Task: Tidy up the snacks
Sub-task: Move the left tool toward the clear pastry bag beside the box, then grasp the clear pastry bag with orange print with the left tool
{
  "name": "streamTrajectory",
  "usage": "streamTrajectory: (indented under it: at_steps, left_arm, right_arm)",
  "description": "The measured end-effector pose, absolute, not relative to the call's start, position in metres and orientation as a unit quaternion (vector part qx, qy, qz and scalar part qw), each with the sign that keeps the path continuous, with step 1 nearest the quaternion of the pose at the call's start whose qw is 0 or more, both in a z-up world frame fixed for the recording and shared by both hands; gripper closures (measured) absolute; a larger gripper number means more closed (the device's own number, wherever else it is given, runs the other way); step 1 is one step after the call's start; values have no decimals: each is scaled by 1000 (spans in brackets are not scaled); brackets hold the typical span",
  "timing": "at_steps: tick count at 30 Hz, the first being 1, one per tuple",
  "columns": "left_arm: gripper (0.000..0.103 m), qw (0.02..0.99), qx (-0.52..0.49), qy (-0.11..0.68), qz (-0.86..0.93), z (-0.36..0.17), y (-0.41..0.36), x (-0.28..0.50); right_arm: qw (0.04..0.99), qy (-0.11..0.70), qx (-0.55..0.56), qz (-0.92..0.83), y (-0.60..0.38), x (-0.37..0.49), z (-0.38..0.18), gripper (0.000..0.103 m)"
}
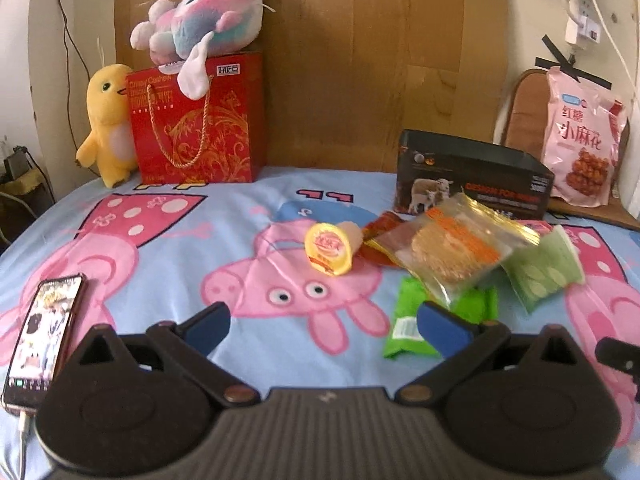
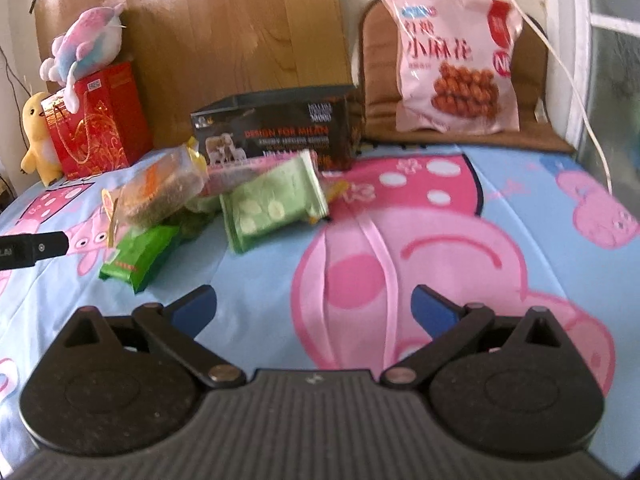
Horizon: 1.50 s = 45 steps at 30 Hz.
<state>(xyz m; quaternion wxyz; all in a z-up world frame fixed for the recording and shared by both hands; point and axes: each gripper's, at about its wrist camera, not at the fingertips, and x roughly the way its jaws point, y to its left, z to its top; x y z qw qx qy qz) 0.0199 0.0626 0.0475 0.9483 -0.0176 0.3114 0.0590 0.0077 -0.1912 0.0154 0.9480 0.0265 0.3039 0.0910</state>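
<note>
From the left wrist, the left gripper (image 1: 324, 326) is wide open over the bed sheet (image 1: 168, 248), with the snack pile (image 1: 452, 256) just ahead and a red bag (image 1: 200, 124) reading "Crispy Cashew". From the right wrist, the right gripper (image 2: 314, 306) is wide open too, the black box (image 2: 280, 128) reads "DESIGN FOR MILAN", and its smaller words are too blurry.

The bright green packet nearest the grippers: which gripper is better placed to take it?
Left. The open left gripper has the bright green packet beside its fingertip; the open right gripper faces bare sheet.
</note>
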Motion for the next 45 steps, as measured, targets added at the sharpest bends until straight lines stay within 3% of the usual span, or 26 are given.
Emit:
streamTrajectory:
  at_steps: [13, 18, 21, 37, 40, 43, 45]
  left_arm:
    - [0, 939, -10, 336, 76, 28, 70, 47]
    - [0, 929, -19, 358, 90, 20, 83, 60]
    - [0, 928, -23, 360, 94, 18, 89, 64]
    - [0, 927, -33, 359, 100, 24, 109, 71]
    - [0, 927, -35, 359, 101, 23, 112, 72]
    - [0, 926, -35, 361, 101, 22, 114, 72]
    - [0, 926, -36, 362, 101, 22, 114, 73]
  right_arm:
    - [943, 296, 54, 145, -185, 28, 25, 1]
    - [937, 295, 62, 174, -175, 38, 30, 24]
    - [935, 295, 69, 185, -168, 50, 37, 32]
    - [912, 337, 113, 205, -128, 140, 41, 34]
    - [905, 351, 107, 217, -122, 142, 34, 44]
    - [897, 356, 103, 241, -119, 136, 34, 70]
    - [892, 363, 98, 252, -118, 130, 33, 74]
